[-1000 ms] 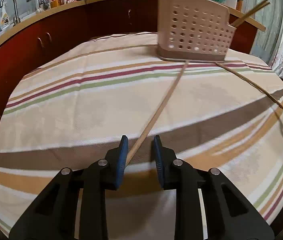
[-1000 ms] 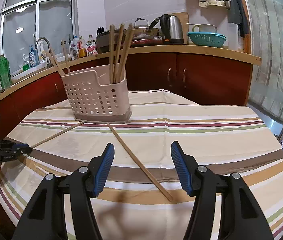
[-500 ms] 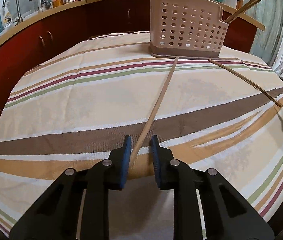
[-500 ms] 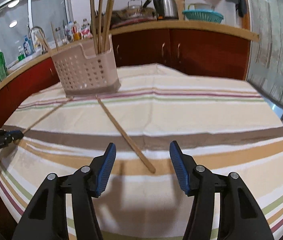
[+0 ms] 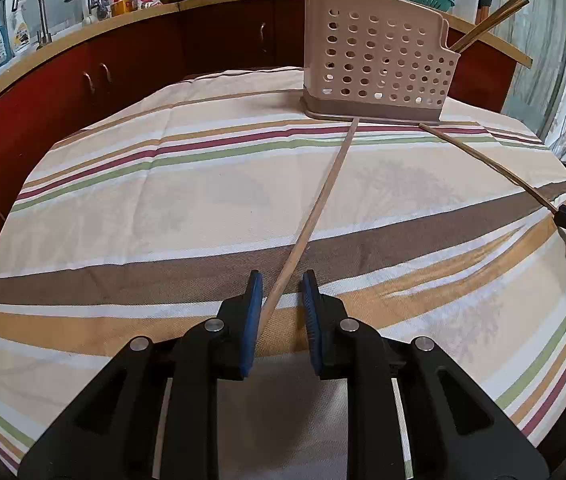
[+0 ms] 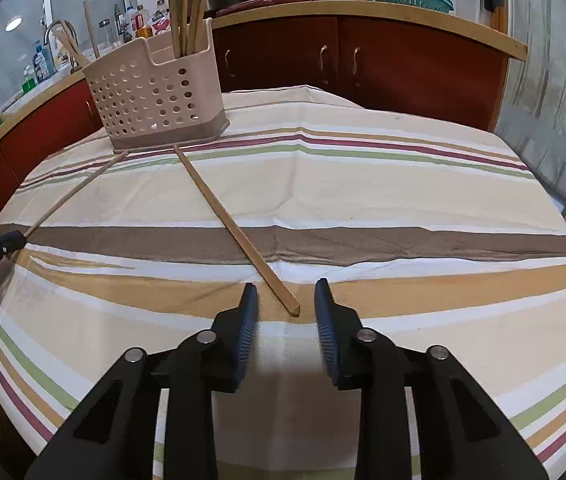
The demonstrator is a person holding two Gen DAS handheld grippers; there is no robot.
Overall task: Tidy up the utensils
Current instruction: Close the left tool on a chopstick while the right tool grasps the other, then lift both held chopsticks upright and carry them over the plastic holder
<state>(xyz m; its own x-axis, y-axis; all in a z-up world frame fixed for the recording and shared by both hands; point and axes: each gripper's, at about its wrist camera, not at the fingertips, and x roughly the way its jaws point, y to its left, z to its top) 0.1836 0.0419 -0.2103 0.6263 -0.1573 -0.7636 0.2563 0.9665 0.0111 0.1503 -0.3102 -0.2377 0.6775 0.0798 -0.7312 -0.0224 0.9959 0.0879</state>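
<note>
Left wrist view: the left claw sits low over the striped cloth that covers the counter, its blue pads a narrow gap apart. A long wooden stick lies on the cloth and runs from the foot of the basket down into that gap. Its near end lies between the pads, close to the left pad; whether either pad touches it I cannot tell, and the gap is wider than the stick. The basket, beige with round holes, stands upright at the far side of the cloth, with sticks leaning out of its right end. A second stick runs from the basket's foot out to the right, where the tip of the other claw shows at the picture's edge.

Right wrist view: the right claw is open, pads well apart, holding nothing. The second stick lies flat on the cloth, slanting from the basket toward the camera. Its near end rests on the cloth between the two pads, clear of both. Several sticks stand upright in the basket's near compartment and a few more lean out of its far end. At the left edge the left claw is seen at the near end of the first stick. Behind the counter runs a row of red cabinets with a kettle, a wok and a teal colander on top.
</note>
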